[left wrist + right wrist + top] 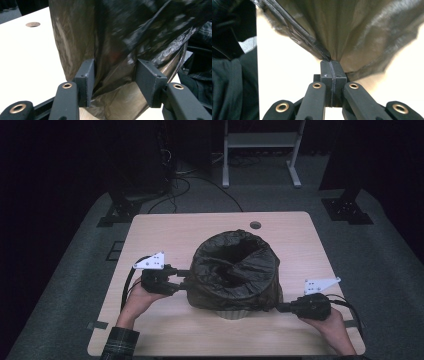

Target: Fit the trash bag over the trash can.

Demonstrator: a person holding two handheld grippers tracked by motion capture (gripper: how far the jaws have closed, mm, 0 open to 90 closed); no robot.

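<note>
Black plastic film, a bin bag [235, 270], drapes over a pale bin [234, 313] on the light wooden table [210, 222] in the high view. The bag's mouth is open at the top, and its skirt hangs down over most of the bin's wall. The left gripper [182, 280] lies level against the bag's left flank, held by the left hand [142, 295]. The right gripper [280, 307] meets the bag's lower right edge, held by the right hand [327, 320]. The bag and bin stand between the two grippers. A round hole [255, 225] in the table lies beyond the bag, well apart from both grippers.

In the left gripper view, the left gripper [115, 75] has its jaws partly apart. A fold of the bag [117, 50] lies between the two pads. The pads stand at each side of the fold, and whether they press on the film cannot be told. The table [30, 55] extends to the left of the jaws.

In the right gripper view, the right gripper [331, 67] has its jaws closed together, and they pinch the bag's lower edge. The film [352, 30] fans upward and outward from the pinch point. A dark, rolled strand of film [294, 30] runs up and to the left from the jaws.
</note>
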